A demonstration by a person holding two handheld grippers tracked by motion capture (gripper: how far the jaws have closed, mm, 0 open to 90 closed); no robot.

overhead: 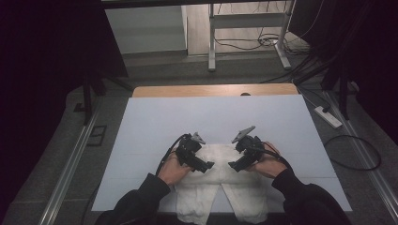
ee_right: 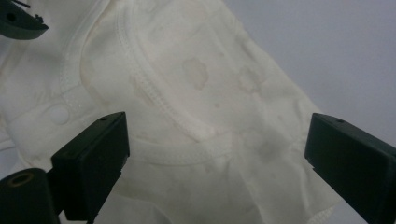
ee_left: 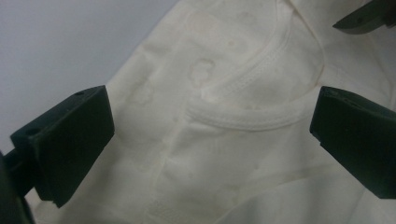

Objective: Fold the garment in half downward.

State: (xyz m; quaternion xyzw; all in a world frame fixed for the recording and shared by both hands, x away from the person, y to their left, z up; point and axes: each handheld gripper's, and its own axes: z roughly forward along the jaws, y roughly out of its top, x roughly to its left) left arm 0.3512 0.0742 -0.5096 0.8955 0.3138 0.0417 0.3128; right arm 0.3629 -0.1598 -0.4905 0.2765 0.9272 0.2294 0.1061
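Over the cream garment [overhead: 220,180], both the left hand-held gripper [overhead: 210,166] and right hand-held gripper [overhead: 232,165] hang spread; each should straddle the stitched neckline [ee_left: 243,119] squarely before pinching.

From the high view I cannot see the lower ends of the white garment [overhead: 220,187]: both legs run off the bottom edge. My forearms cover parts of its sides. The left gripper [overhead: 210,165] and right gripper [overhead: 231,165] are too small there to judge any contact with the cloth. In the left gripper view the garment is cut off at right and bottom, and the faint printed marks on the fabric are too pale to identify.
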